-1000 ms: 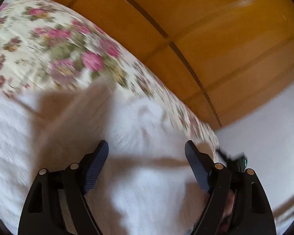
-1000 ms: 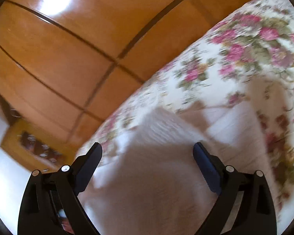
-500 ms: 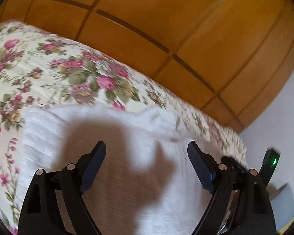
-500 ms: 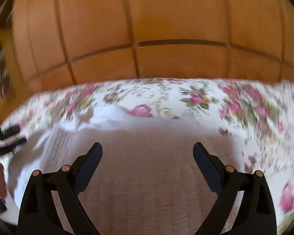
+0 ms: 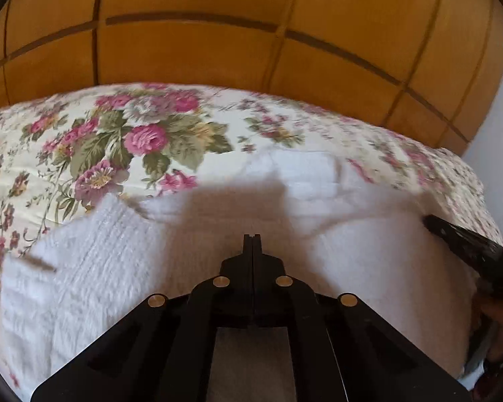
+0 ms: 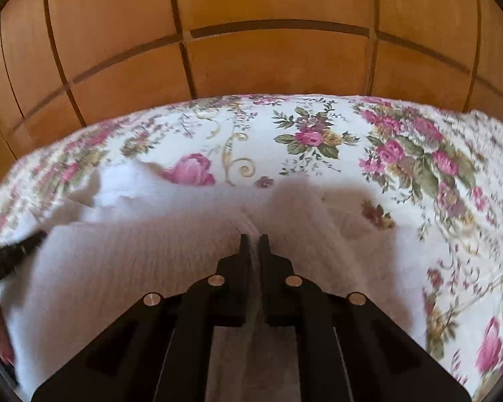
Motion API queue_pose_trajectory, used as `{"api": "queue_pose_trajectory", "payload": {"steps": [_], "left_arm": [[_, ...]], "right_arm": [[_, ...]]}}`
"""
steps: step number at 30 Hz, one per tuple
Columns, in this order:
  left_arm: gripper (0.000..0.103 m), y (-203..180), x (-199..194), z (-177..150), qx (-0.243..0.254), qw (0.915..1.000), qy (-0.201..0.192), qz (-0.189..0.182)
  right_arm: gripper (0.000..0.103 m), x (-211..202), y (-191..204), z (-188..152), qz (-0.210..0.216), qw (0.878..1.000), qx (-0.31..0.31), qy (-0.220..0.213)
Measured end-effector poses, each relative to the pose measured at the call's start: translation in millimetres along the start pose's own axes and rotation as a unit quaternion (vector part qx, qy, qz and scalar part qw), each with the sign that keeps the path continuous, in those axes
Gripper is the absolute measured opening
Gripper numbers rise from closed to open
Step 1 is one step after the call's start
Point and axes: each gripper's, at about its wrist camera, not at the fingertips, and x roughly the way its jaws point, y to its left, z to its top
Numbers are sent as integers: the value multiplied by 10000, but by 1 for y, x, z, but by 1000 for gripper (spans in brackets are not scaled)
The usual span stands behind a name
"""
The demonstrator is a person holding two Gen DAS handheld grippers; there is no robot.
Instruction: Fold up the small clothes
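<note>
A white knit garment (image 5: 94, 258) lies spread on a floral bedspread (image 5: 144, 134); it also shows in the right wrist view (image 6: 124, 261). My left gripper (image 5: 252, 239) is shut, its jaws pressed together over the garment's near edge. My right gripper (image 6: 254, 239) is shut on a fold of the white garment, with cloth pinched between its jaws. The right gripper's finger (image 5: 459, 238) shows at the right of the left view, and the left gripper's finger (image 6: 13, 251) at the left of the right view.
A wooden panelled wardrobe (image 5: 218, 33) stands behind the bed, also in the right wrist view (image 6: 268, 50). The floral bedspread (image 6: 318, 140) extends beyond the garment. A white wall (image 5: 499, 117) is at the far right.
Both grippers went from wide open to shut, closing at the near edge of the white garment. Both views swung to face the wardrobe squarely.
</note>
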Motion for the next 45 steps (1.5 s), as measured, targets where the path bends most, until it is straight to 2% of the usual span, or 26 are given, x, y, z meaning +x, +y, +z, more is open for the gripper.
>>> {"api": "queue_pose_trajectory", "payload": {"steps": [1, 2, 4, 5, 7, 8, 9, 11, 13, 14, 18, 20, 23, 25, 26, 27, 30, 34, 37, 40, 42, 45], "left_arm": [[0, 6, 7, -1, -131, 9999, 82, -37], [0, 12, 11, -2, -293, 9994, 89, -132], [0, 20, 4, -3, -490, 9985, 9, -260], [0, 24, 2, -5, -571, 9980, -46, -270], [0, 30, -4, -8, -686, 9971, -127, -312], [0, 34, -7, -10, -739, 9967, -178, -280], [0, 40, -12, -12, -799, 9963, -232, -207], [0, 53, -19, -14, -941, 9951, -303, -77], [0, 69, -22, -14, -1118, 9931, -354, 42], [0, 75, -21, -13, -1177, 9925, -338, 54], [0, 86, -12, -3, -1289, 9909, -237, 303], [0, 81, -15, -4, -1212, 9915, -258, 408], [0, 73, -25, -7, -1120, 9926, -275, 392], [22, 65, -40, -12, -1125, 9929, -378, 117], [42, 59, -47, -15, -1123, 9926, -466, -36], [51, 52, -58, -19, -1124, 9915, -615, -221], [52, 27, -74, -24, -848, 9912, -823, -592], [52, -7, -63, -25, -292, 9958, -553, -663], [52, -20, -44, -25, 67, 9994, -335, -105], [55, -17, -18, -21, 526, 9965, -327, 560], [59, -4, -4, -17, 332, 9987, -182, 349], [60, 4, 1, -12, 167, 9997, -97, 168]], "right_arm": [[7, 3, -1, -2, 20, 10000, -36, -52], [18, 6, -3, -5, 189, 9997, -10, -122], [27, 10, -7, -6, 454, 9989, 75, -64], [38, 9, -9, -6, 611, 9980, 97, -86], [52, 5, -9, -7, 864, 9961, 76, -183], [61, -1, -10, -9, 945, 9949, 94, -338], [63, -9, -13, -13, 945, 9939, 170, -547], [61, -20, -20, -18, 857, 9926, 387, -771], [51, -17, -21, -19, 652, 9953, 374, -617], [51, -11, -18, -16, 462, 9976, 266, -448], [52, 15, -9, 0, -196, 9998, 89, -48], [57, 21, -6, 2, -356, 9994, 5, 35], [58, 19, -7, -3, -365, 9993, -24, -64], [60, 17, -8, -6, -352, 9993, -2, -134], [61, 16, -7, -7, -390, 9991, -27, -161], [61, 15, -5, -8, -431, 9989, -58, -185], [62, 13, -2, -9, -542, 9982, -120, -234], [64, 12, -3, -10, -526, 9982, -108, -267], [64, 11, -2, -11, -534, 9981, -110, -288], [64, 12, -3, -11, -499, 9983, -93, -284], [65, 12, -4, -11, -468, 9985, -74, -278], [66, 10, -5, -11, -426, 9984, -72, -355]]}}
